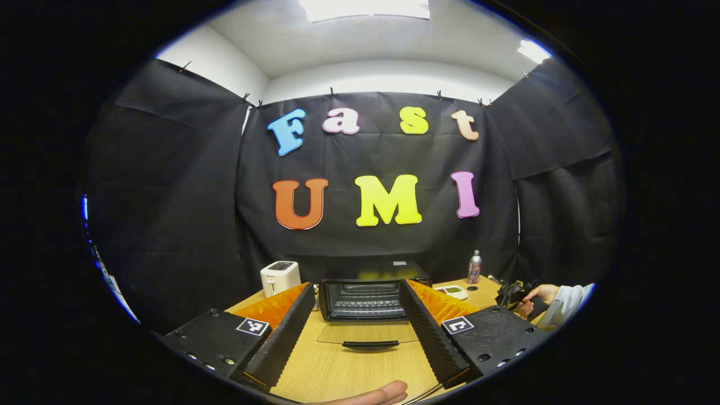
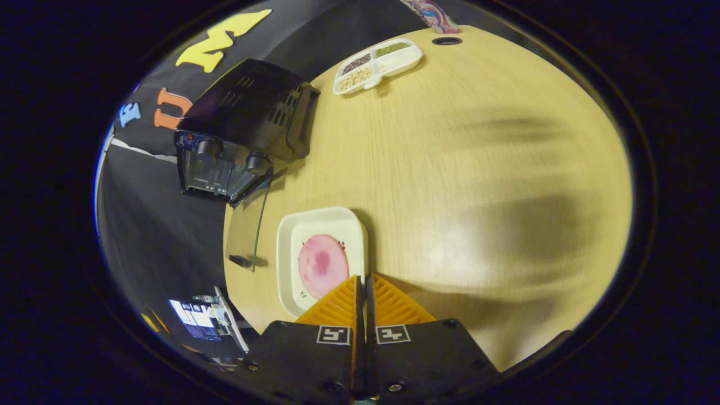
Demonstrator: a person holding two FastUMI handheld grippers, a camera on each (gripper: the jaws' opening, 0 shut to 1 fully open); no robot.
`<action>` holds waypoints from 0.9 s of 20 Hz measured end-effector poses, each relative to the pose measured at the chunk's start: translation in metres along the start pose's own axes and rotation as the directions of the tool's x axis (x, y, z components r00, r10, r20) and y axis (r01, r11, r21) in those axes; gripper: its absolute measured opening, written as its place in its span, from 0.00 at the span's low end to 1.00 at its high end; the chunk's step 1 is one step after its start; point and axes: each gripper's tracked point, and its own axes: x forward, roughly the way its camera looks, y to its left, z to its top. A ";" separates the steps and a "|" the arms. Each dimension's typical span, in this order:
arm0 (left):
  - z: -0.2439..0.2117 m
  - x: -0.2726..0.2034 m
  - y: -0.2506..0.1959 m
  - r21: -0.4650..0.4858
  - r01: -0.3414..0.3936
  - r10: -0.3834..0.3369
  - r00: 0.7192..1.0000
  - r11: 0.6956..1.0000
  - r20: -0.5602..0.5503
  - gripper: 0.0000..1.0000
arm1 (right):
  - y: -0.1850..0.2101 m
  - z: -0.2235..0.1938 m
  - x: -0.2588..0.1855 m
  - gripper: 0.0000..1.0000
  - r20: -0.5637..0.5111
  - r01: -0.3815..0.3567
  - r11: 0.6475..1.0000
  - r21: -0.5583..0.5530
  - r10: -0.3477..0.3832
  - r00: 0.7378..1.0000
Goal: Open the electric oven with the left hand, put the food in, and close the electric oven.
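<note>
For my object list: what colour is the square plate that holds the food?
White; the square plate shows best in the right gripper view, with pink food on it.

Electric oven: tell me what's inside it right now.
With its glass door dropped open, the electric oven shows a wire rack with no food on it. The pink food sits on the white plate outside. The cavity's deeper corners are too dark to see.
</note>
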 end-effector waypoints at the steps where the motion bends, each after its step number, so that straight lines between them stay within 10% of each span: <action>1: 0.002 -0.003 0.001 0.005 -0.001 0.001 1.000 1.000 0.006 0.96 | -0.004 -0.002 -0.008 0.00 0.008 0.003 1.000 0.000 -0.003 1.000; 8: -0.008 -0.018 0.009 -0.024 0.016 -0.016 1.000 1.000 -0.011 0.95 | 0.011 -0.004 -0.060 0.00 0.080 0.035 0.999 -0.029 -0.032 0.996; 18: -0.013 -0.028 0.054 -0.055 -0.020 0.019 0.999 0.998 -0.035 0.96 | 0.128 -0.004 -0.066 0.01 0.106 -0.061 0.991 -0.121 0.074 0.992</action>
